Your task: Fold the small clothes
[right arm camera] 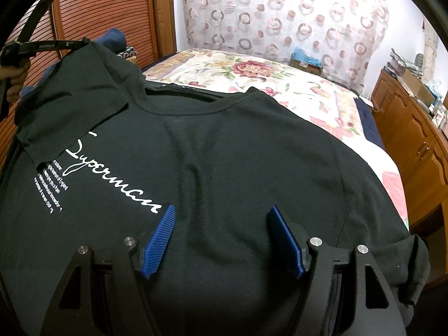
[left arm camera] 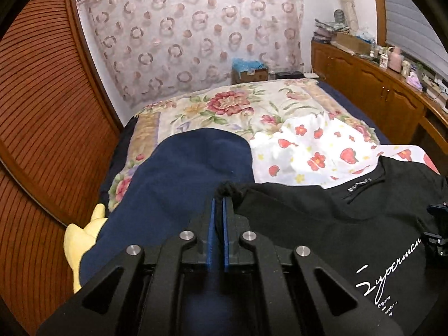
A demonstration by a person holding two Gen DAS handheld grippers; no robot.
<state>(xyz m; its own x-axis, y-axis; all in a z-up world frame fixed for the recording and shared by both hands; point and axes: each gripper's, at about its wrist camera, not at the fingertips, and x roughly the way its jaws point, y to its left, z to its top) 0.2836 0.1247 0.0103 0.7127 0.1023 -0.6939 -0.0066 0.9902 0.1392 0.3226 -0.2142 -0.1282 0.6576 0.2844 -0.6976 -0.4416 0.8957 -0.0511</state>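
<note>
The black shirt lies flat on the bed. The left gripper pinches its sleeve at 10 o'clock; pull it across slowly and keep the edge straight. The right gripper hangs wide open over the shirt's middle, holding nothing

black T-shirt fills centre, left sleeve lifted upper left | right gripper agape above it | floral bedspread upper centre
</note>
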